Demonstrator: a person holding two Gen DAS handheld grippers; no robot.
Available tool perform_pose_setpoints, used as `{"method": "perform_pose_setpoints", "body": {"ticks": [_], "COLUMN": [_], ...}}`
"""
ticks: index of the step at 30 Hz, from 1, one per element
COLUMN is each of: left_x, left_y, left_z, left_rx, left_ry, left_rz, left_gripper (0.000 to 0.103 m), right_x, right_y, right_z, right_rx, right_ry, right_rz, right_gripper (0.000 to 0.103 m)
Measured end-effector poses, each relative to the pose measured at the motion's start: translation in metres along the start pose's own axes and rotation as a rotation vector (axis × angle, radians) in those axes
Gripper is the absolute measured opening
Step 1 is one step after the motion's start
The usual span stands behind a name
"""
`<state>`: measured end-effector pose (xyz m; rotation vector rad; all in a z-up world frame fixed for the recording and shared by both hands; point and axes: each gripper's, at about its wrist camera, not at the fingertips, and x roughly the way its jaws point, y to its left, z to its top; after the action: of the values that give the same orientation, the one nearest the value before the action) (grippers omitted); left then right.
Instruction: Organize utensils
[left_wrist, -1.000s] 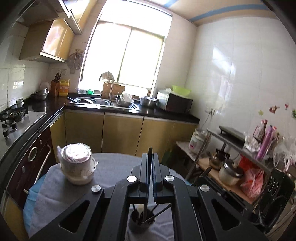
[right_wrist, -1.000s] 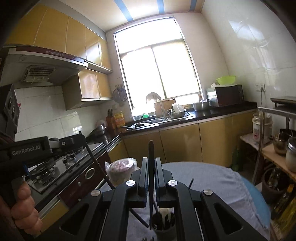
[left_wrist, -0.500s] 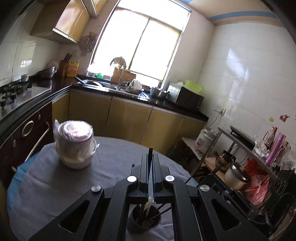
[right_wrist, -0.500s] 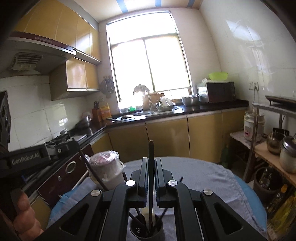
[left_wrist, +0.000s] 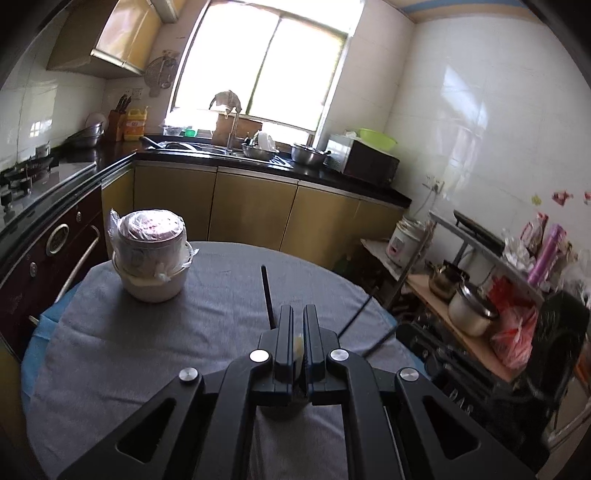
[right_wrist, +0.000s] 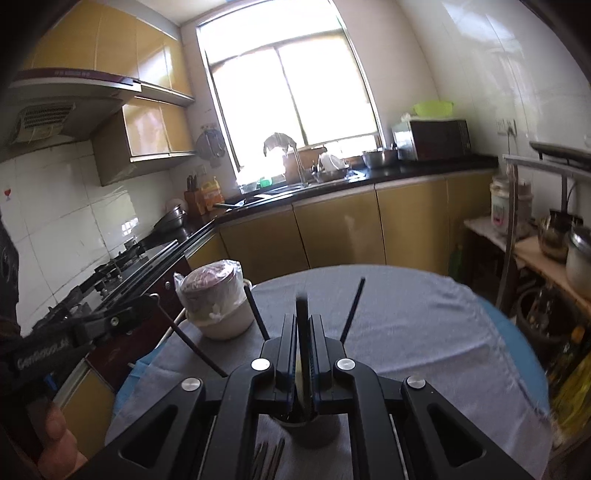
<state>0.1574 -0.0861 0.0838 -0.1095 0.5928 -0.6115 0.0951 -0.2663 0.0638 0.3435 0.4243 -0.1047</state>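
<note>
Two utensils are in play, one per gripper. R gripper (right_wrist: 303, 345) is clamped on a dark flat handle (right_wrist: 301, 314) that stands nearly upright between its jaws, top end poking above the fingertips, lower end running down toward the holder cup (right_wrist: 310, 430) right below. L gripper (left_wrist: 298, 341) is clenched too, on sth pale and thin (left_wrist: 298, 341), only a sliver showing in the slot; can't tell what kind of utensil it is.

Cup sits on the grey cloth of the round table (right_wrist: 424, 332), near the front edge, directly under and just ahead of R's fingers. Dark chopsticks (right_wrist: 352, 310) already stand in it, fanning out both sides of the jaws. In the L view the cup is hidden behind the gripper body, but the same sticks (left_wrist: 266, 295) lean out either side, so it's under L as well.

What counts, imo: both long axes are close to vertical and the cup mouth lies straight down from both tips. Looks like an insertion w/ both hands converging on one small opening, R seeming better centred. Risk of the two tools crowding each other or knocking the leaning sticks.

Further out: a few more utensils (right_wrist: 269, 459) lie flat on the cloth beside the cup, a plastic-wrapped pot (left_wrist: 149, 254) sits at the table's far left, well apart.
</note>
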Motion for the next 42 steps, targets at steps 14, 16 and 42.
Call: {"method": "perform_pose_setpoints", "body": {"ticks": [14,16,42], "left_x": [-0.1,-0.11,-0.204], "left_y": [-0.007,-0.005,-0.06], "left_z": [-0.072,-0.091,-0.212], "left_rx": [0.046,0.031,0.07], "left_ry": [-0.016,0.003,0.052], "left_rz": [0.075,0.107,0.217], "left_gripper": [0.062,0.062,0.07], "right_x": [-0.089,-0.106,-0.265], "right_y": [-0.004,-0.007,-0.002], "right_z": [-0.039,-0.048,-0.114], "right_rx": [0.065,0.08,0.006], "right_ry": [-0.009,-0.012,-0.123], "right_rz": [0.039,0.038,0.035], "right_gripper": [0.014,0.022,0.042]}}
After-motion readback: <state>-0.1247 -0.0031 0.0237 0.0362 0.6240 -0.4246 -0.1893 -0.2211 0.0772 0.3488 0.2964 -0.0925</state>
